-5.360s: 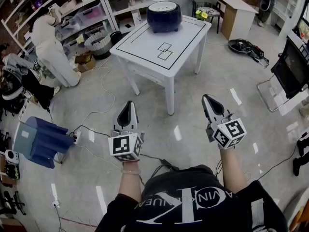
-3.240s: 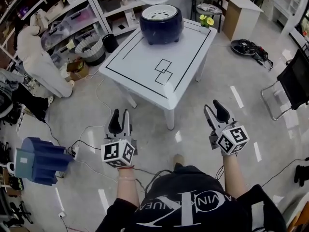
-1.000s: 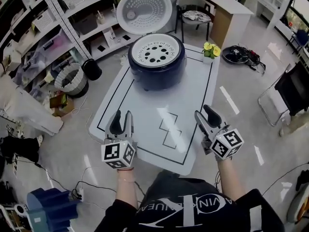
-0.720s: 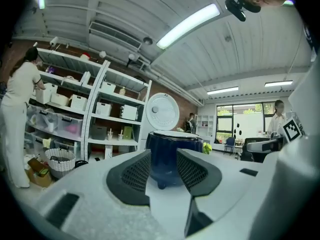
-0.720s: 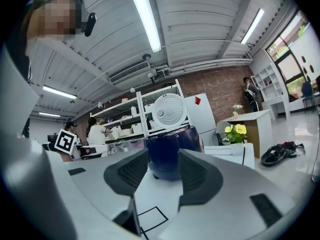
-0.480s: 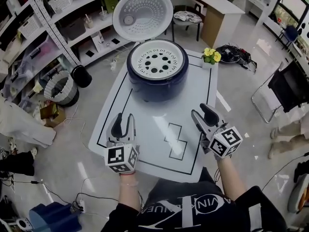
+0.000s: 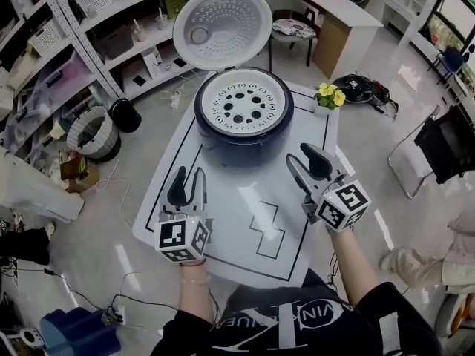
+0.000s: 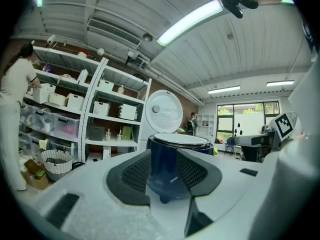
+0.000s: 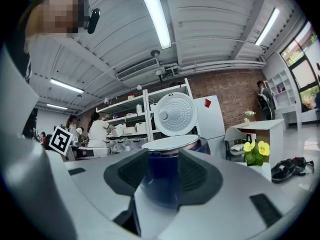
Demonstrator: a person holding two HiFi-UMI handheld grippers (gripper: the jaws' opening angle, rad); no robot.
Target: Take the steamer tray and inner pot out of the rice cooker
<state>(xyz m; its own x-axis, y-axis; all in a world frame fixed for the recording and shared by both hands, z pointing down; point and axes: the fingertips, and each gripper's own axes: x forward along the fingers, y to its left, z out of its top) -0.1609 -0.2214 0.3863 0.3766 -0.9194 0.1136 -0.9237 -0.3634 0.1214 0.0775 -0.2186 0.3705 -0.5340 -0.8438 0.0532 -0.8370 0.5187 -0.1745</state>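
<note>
A dark blue rice cooker (image 7: 243, 128) stands at the far end of the white table (image 7: 223, 213), its round lid (image 7: 223, 27) swung up and back. A white steamer tray (image 7: 243, 102) with round holes sits in its top; the inner pot is hidden beneath it. My left gripper (image 7: 187, 187) hovers over the table's near left, open and empty, short of the cooker (image 8: 175, 166). My right gripper (image 7: 306, 165) is open and empty too, just right of the cooker's near side. In both gripper views the cooker (image 9: 170, 176) shows between the jaws, still ahead.
A small pot of yellow flowers (image 7: 326, 95) stands on the table's far right corner. Black outlines (image 7: 266, 228) are marked on the tabletop. Shelving (image 7: 89, 28), a woven basket (image 7: 90, 133) and a chair (image 7: 293, 28) stand beyond; a person (image 8: 15, 109) works at the shelves.
Both grippers have moved forward over the table toward the cooker, the right one nearer to it. The jaws stay open as before.
</note>
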